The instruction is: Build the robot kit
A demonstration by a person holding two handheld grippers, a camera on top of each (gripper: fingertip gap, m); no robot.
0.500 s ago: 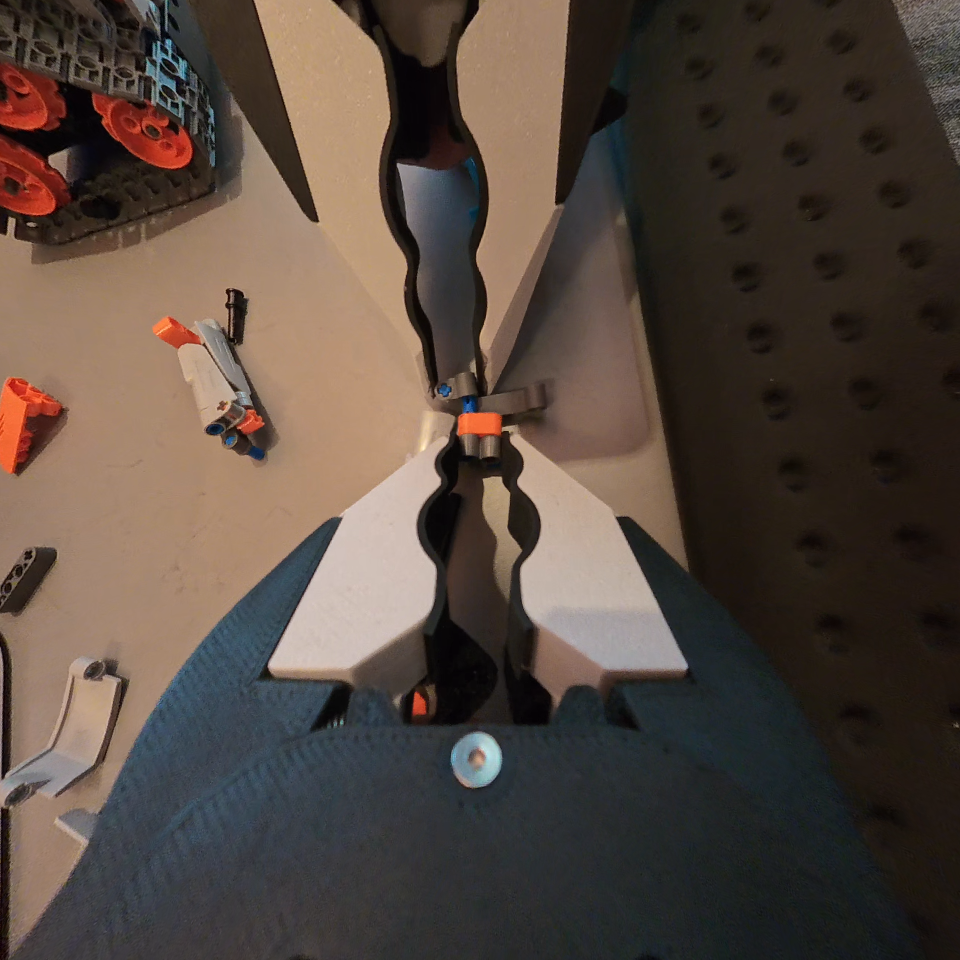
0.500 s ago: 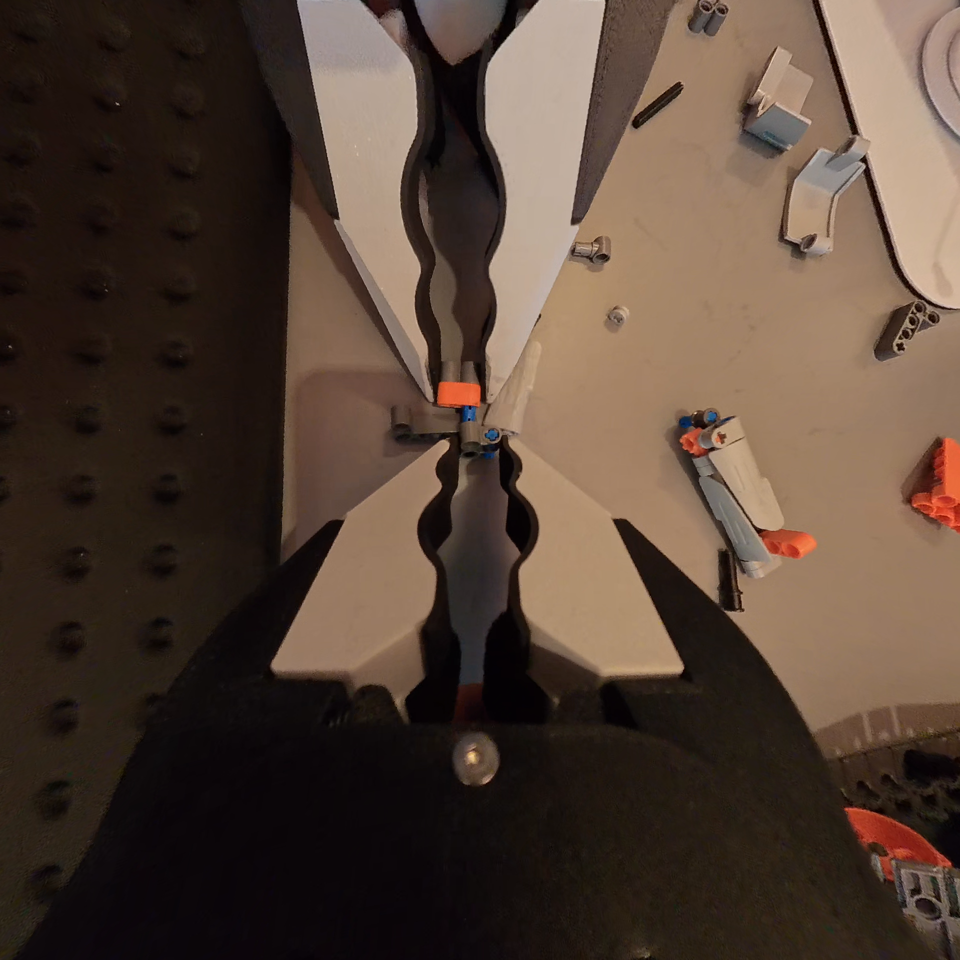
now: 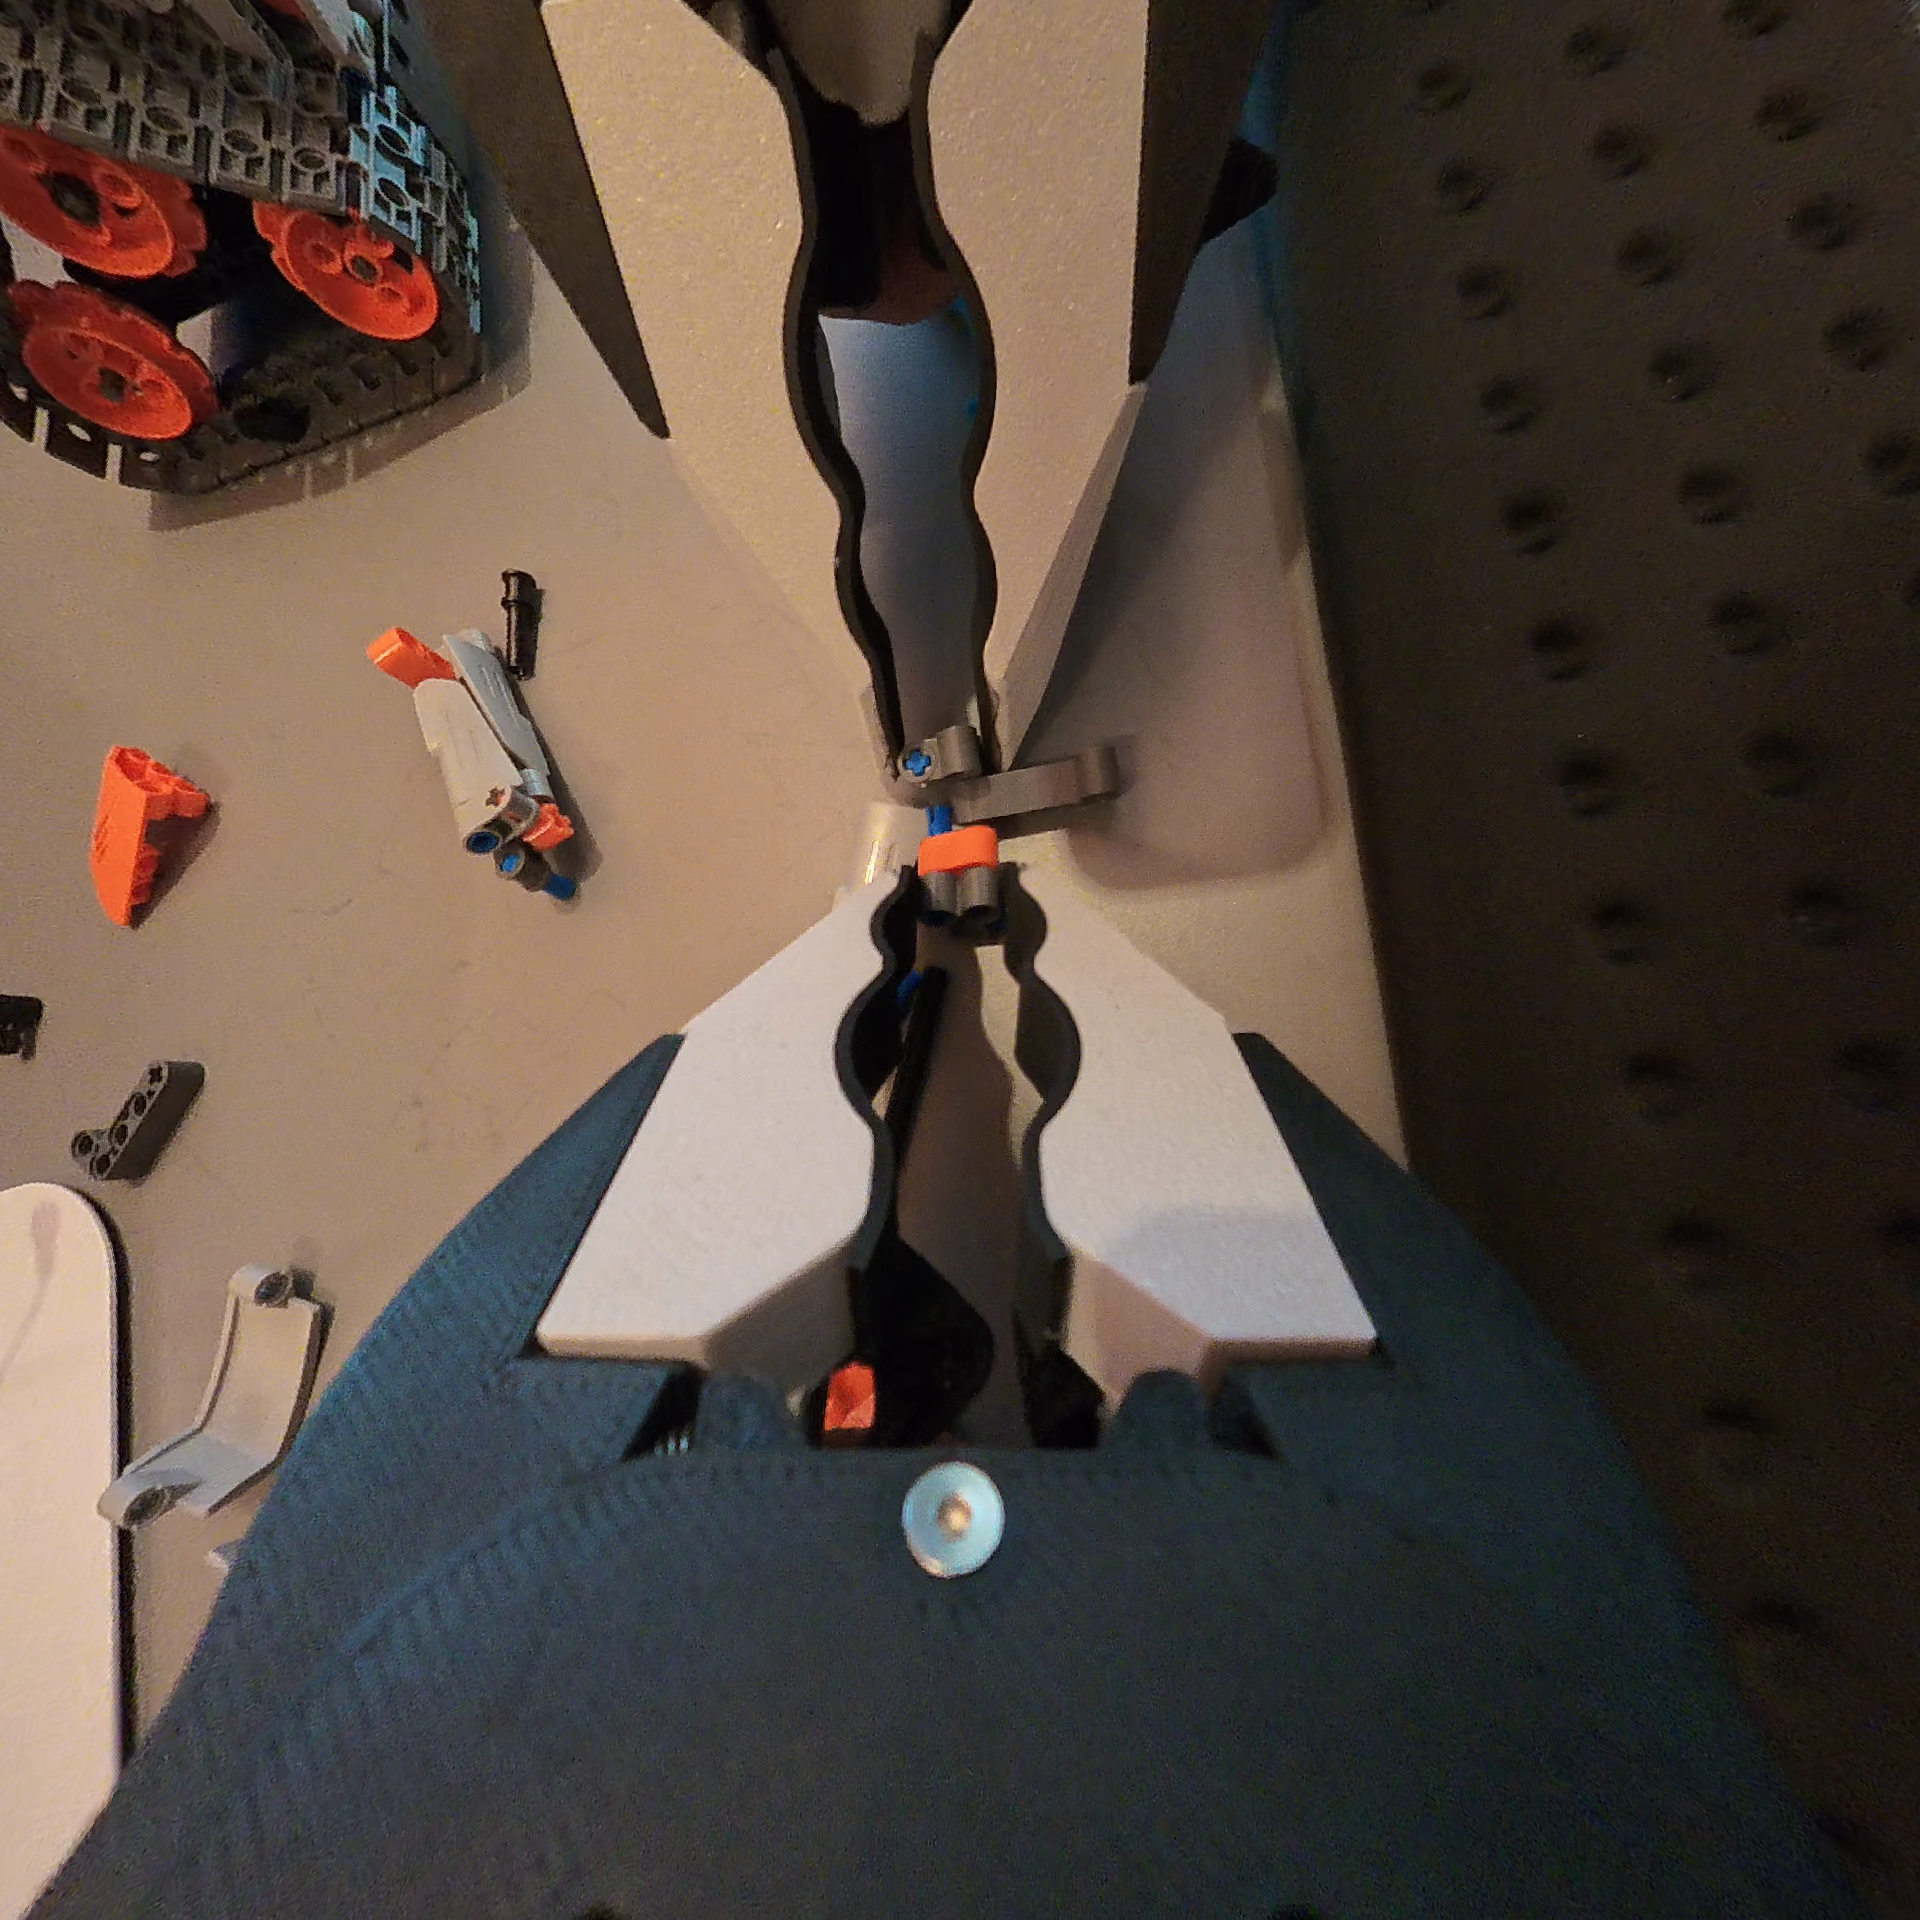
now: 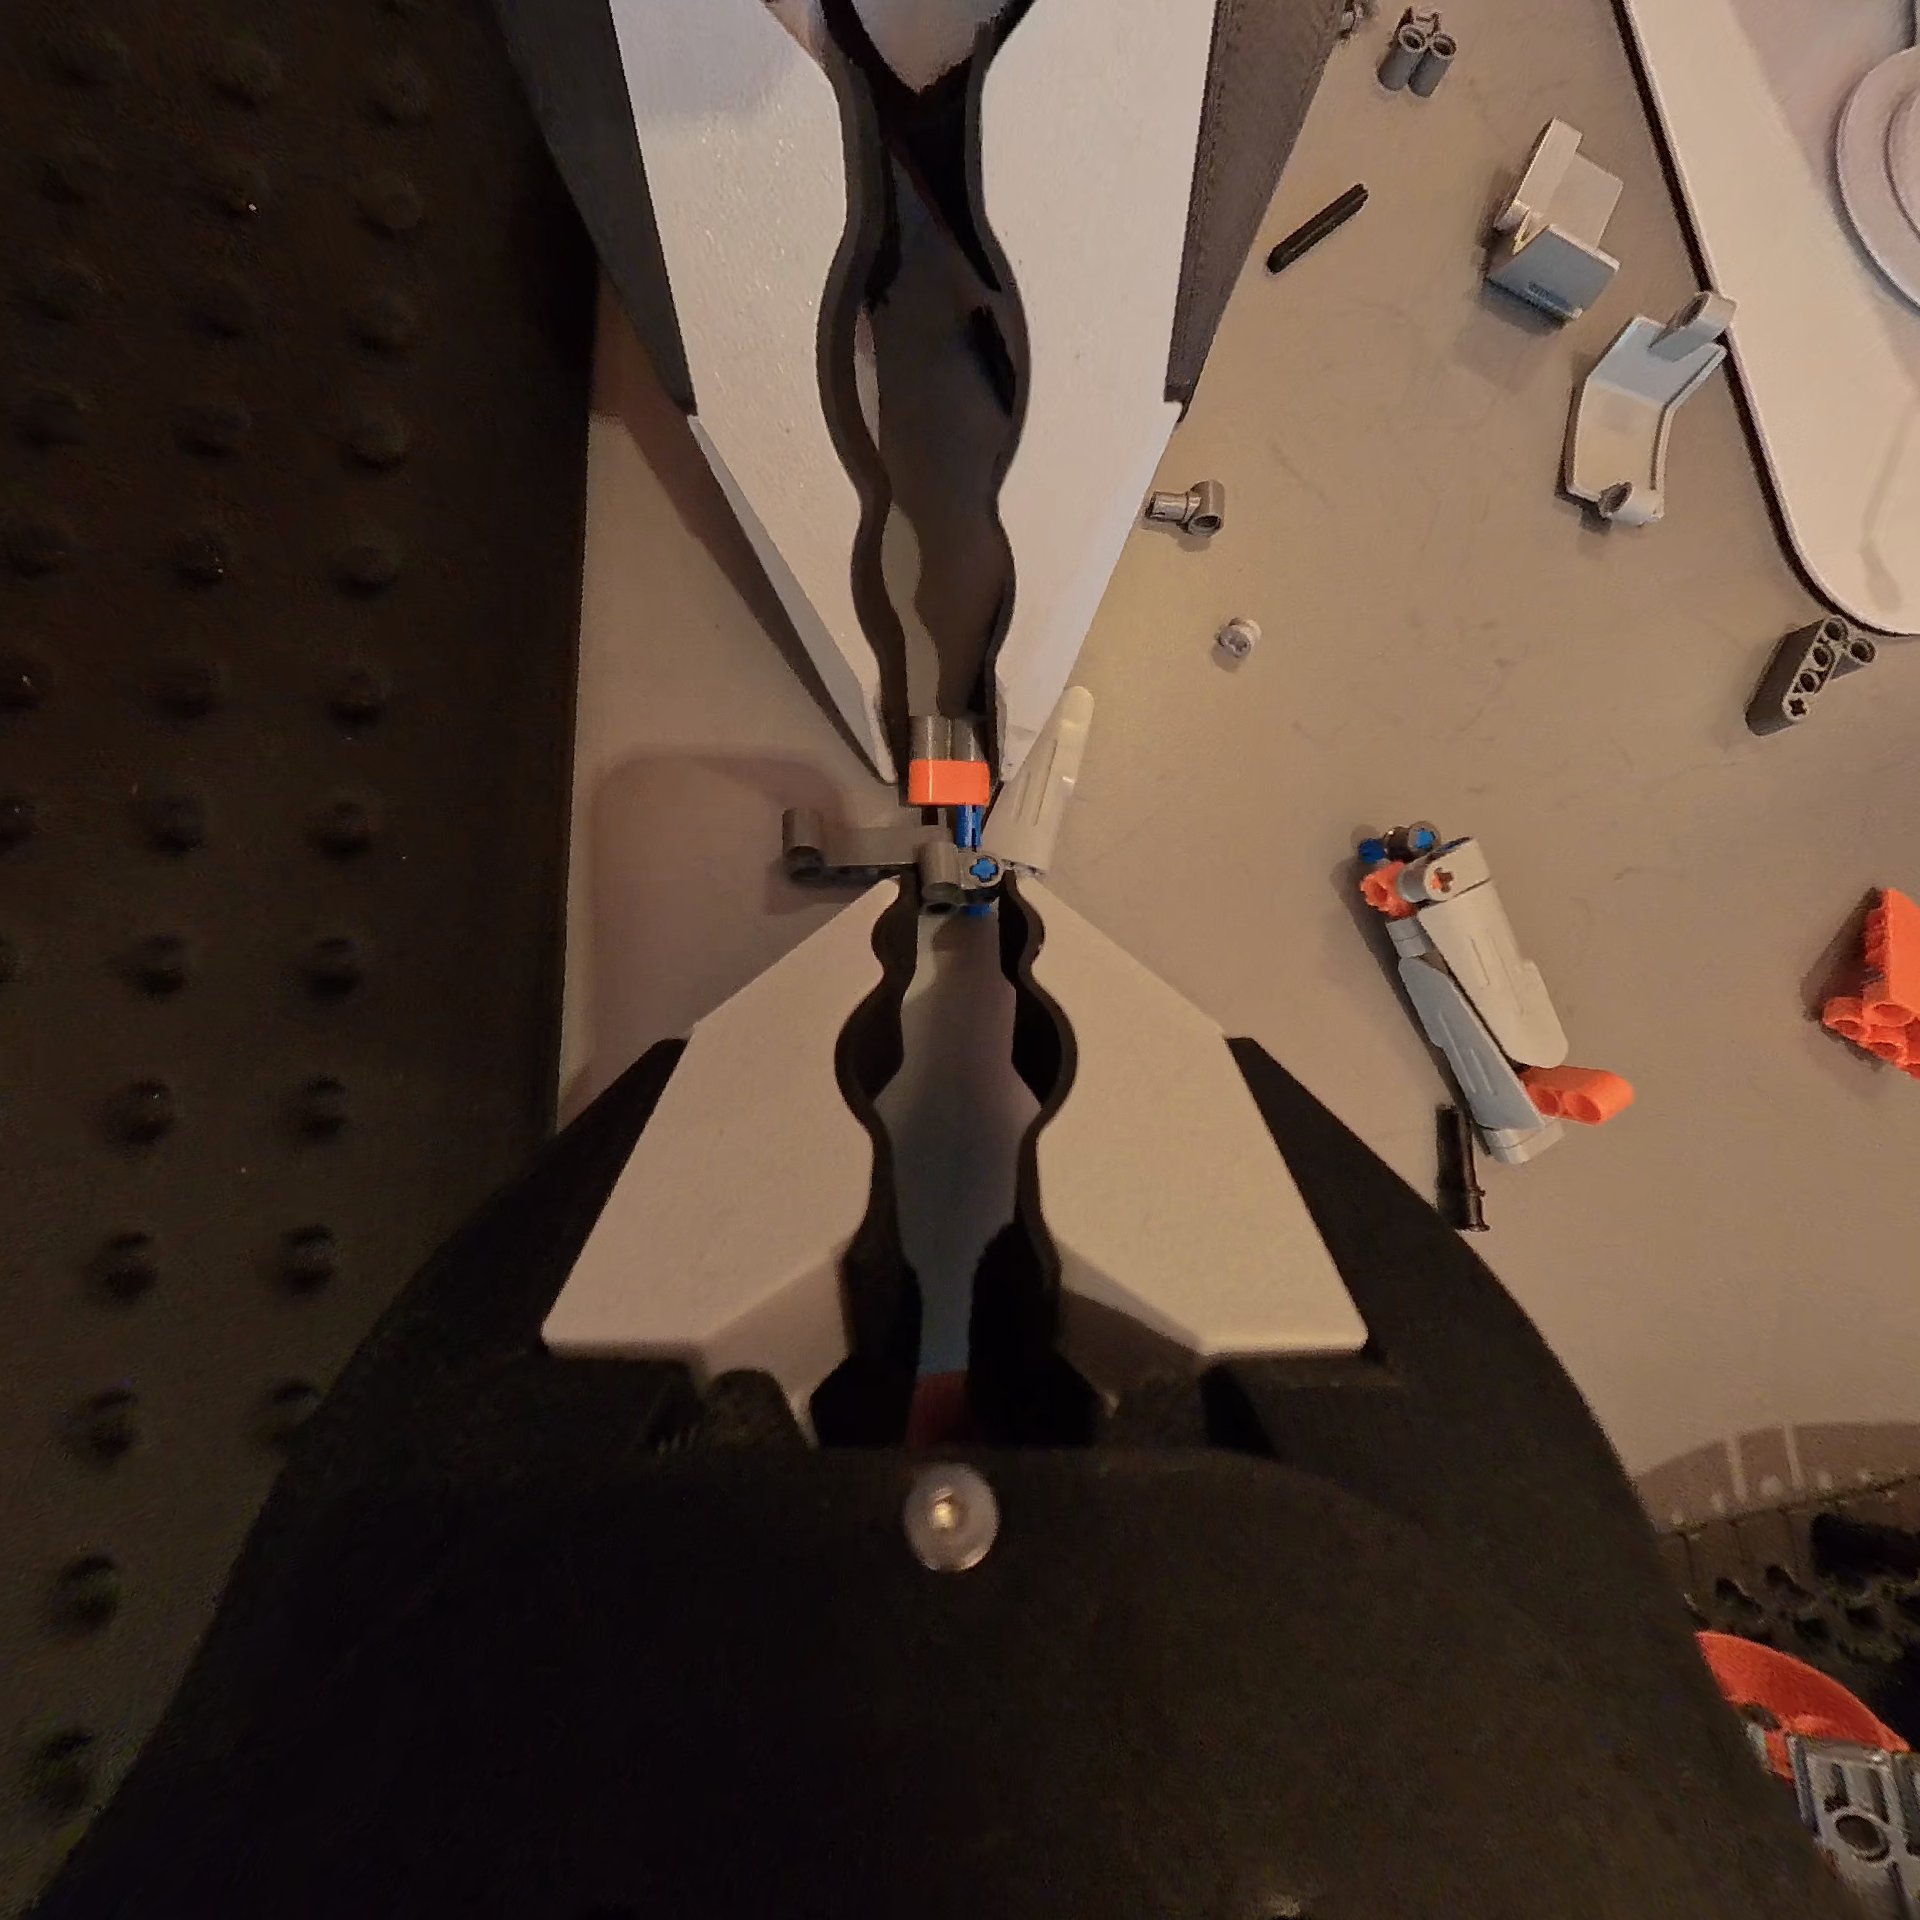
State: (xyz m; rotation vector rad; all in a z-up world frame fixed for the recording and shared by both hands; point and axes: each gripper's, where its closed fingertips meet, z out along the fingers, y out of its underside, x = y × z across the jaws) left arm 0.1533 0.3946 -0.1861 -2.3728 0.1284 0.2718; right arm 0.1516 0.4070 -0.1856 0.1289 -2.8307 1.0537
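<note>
Left hand-held gripper (image 3: 961, 914) pinches orange-grey stubby connector (image 3: 958, 854); right hand-held gripper (image 4: 961, 888) pinches grey pin-joint (image 4: 961, 868).

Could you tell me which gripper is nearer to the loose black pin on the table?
Right. The black pin lies just beside the right gripper; the left gripper sits farther away, across the grey-and-orange assembly.

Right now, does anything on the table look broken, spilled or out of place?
Nothing looks damaged. Loose building pieces lie scattered on the table, while both tongs, left and right, pinch one small assembly between them.
</note>
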